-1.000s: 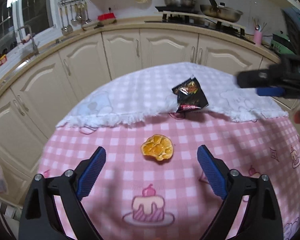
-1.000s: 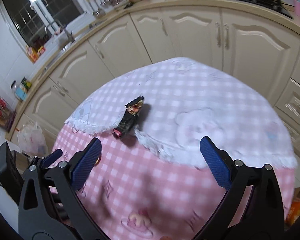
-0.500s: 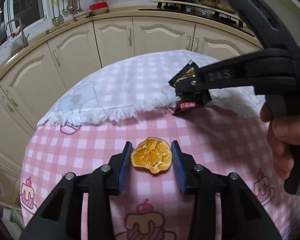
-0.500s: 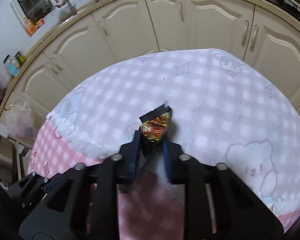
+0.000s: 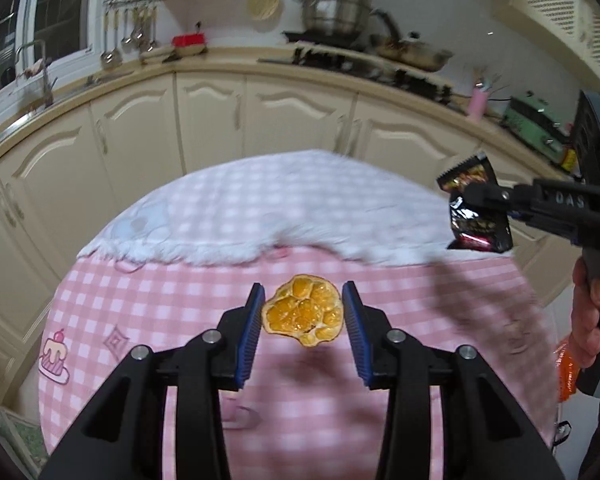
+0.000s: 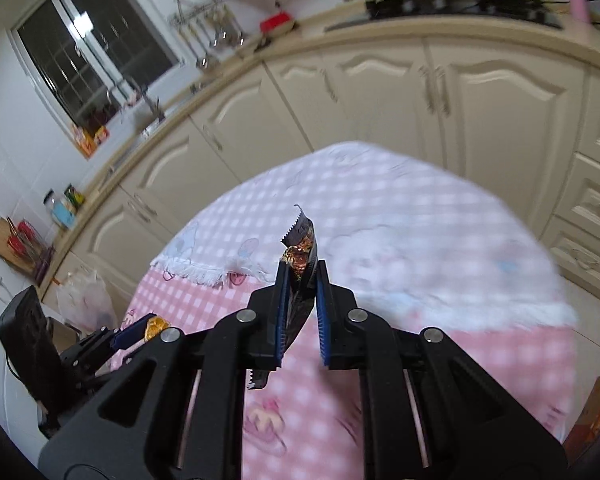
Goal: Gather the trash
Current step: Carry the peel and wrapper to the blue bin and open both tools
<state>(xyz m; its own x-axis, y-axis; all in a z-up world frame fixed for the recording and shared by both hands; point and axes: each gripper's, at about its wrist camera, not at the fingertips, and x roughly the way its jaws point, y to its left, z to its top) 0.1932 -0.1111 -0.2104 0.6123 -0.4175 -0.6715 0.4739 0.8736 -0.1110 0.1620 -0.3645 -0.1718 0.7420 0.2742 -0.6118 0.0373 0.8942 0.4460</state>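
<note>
Only legible text: pale raised letters "DAS" on the black arm of the right tongs (image 5: 480, 199), seen in the left wrist view; first letter could be "D" or "O", hard to tell. Snack wrapper (image 5: 476, 216) clamped in those tongs has red and gold print, blurred, unreadable. In the right wrist view the wrapper (image 6: 300, 242) is edge-on, print unreadable. Small packages on the windowsill (image 6: 90, 138) show coloured labels, too small to read. Pink checked tablecloth (image 5: 140, 300) has cake drawings only, no words.
</note>
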